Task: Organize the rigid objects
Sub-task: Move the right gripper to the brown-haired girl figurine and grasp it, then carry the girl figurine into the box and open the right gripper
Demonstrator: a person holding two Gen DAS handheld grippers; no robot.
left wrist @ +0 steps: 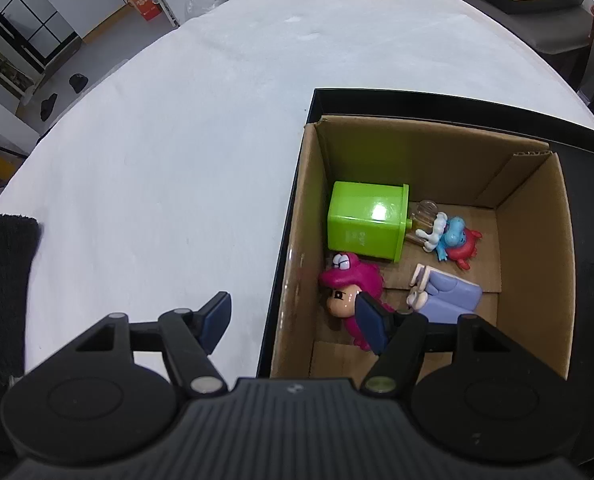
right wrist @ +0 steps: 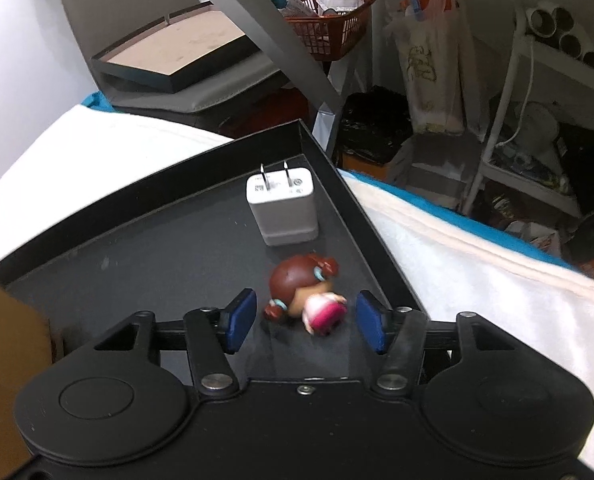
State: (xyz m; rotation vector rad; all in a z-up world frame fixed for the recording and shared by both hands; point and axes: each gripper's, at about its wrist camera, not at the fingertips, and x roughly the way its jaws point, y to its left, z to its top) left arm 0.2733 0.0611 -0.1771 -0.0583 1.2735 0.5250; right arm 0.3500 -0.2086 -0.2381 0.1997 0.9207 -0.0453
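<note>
The right tongs [right wrist: 303, 322] stand apart over the black tray [right wrist: 145, 248]; between their blue pads [right wrist: 239, 320], touching neither, lies a small brown-haired doll figure in a pink dress [right wrist: 303, 294]. Behind it stands a white plug adapter [right wrist: 283, 208] near the tray corner. The left tongs [left wrist: 293, 322] are also apart and empty, above the edge of the brown cardboard box [left wrist: 533, 280]. Inside lie a pink-haired doll [left wrist: 347, 290], a lilac toy bed [left wrist: 447, 292], a blue and red figure [left wrist: 457, 240] and a green plastic cube container [left wrist: 367, 218].
</note>
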